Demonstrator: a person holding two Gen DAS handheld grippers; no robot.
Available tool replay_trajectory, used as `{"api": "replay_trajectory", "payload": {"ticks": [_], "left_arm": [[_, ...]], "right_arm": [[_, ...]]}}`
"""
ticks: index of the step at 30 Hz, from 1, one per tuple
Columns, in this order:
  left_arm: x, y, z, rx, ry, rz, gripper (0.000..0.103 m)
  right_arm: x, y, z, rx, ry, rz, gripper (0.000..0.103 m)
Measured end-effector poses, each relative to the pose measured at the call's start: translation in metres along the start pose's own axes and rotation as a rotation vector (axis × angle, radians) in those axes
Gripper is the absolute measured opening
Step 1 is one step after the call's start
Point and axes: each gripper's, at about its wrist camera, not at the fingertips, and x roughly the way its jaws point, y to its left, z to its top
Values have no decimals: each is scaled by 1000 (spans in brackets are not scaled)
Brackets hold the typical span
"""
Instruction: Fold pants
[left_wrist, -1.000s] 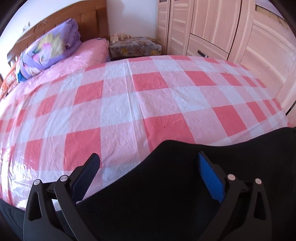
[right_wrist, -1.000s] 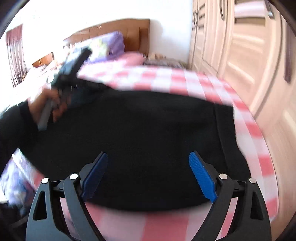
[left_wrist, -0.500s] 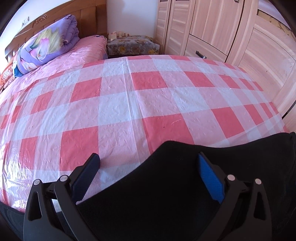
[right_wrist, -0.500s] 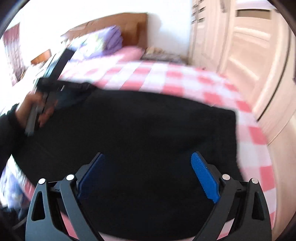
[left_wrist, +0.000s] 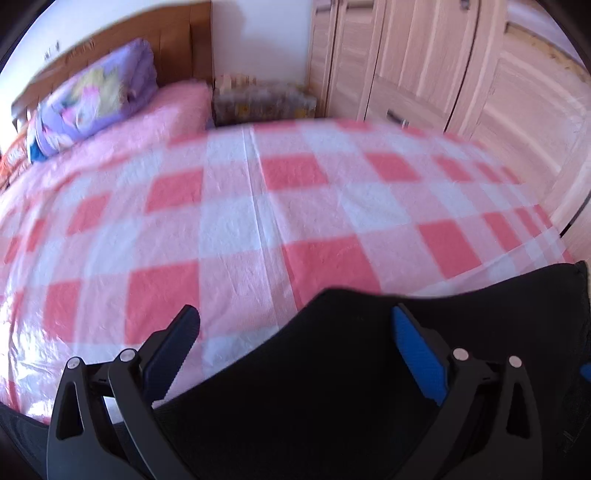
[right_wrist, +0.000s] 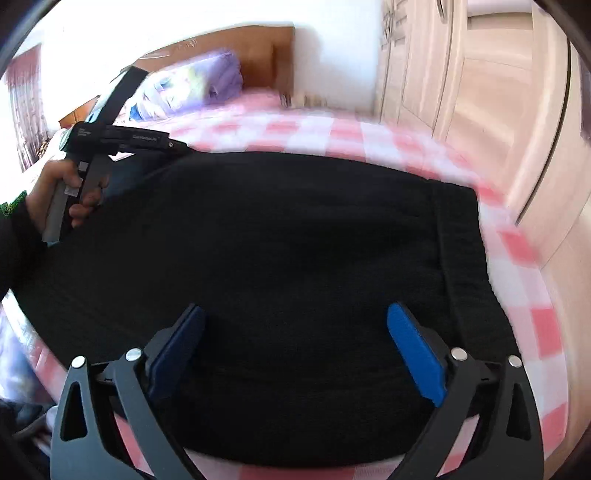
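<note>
Right wrist view: black pants spread flat across the near side of the bed, waistband toward the right edge, cloth dark and smooth with little detail to read. Right gripper low over the middle of the cloth, fingers spread wide and just widened further, pants under the gap but nothing pinched. Also here only: a hand on the left gripper's handle at the cloth's far left corner; from this side, no telling whether it pinches there.

Left wrist view: mostly bare pink-and-white checked bed cover, a purple pillow by the headboard, a wardrobe on the right. Pants only as a raised black fold at the bottom edge. Left gripper with fingers apart, released, fold lying in the gap, left finger over the cover.
</note>
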Motion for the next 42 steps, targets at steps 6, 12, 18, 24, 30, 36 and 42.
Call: {"api": "replay_trajectory", "payload": {"ticks": [6, 12, 18, 24, 30, 36, 42], "left_arm": [[-122, 66, -22, -139, -250, -31, 101], [-208, 168, -123, -284, -244, 190, 101], [-196, 202, -189, -328, -116, 257, 101], [-181, 220, -214, -431, -100, 251, 101], [-165, 214, -210, -408, 4, 328, 101], [-206, 157, -149, -345, -124, 315, 101], [-114, 59, -76, -11, 56, 173, 101]], "right_arm": [[-25, -13, 15, 77, -7, -36, 96], [-42, 13, 20, 71, -115, 136, 97], [-33, 59, 21, -31, -86, 164, 97], [-9, 39, -6, -25, 30, 64, 98], [-13, 39, 5, -3, 71, -30, 98], [-2, 108, 51, -193, -19, 111, 98], [67, 138, 100, -213, 46, 139, 98]]}}
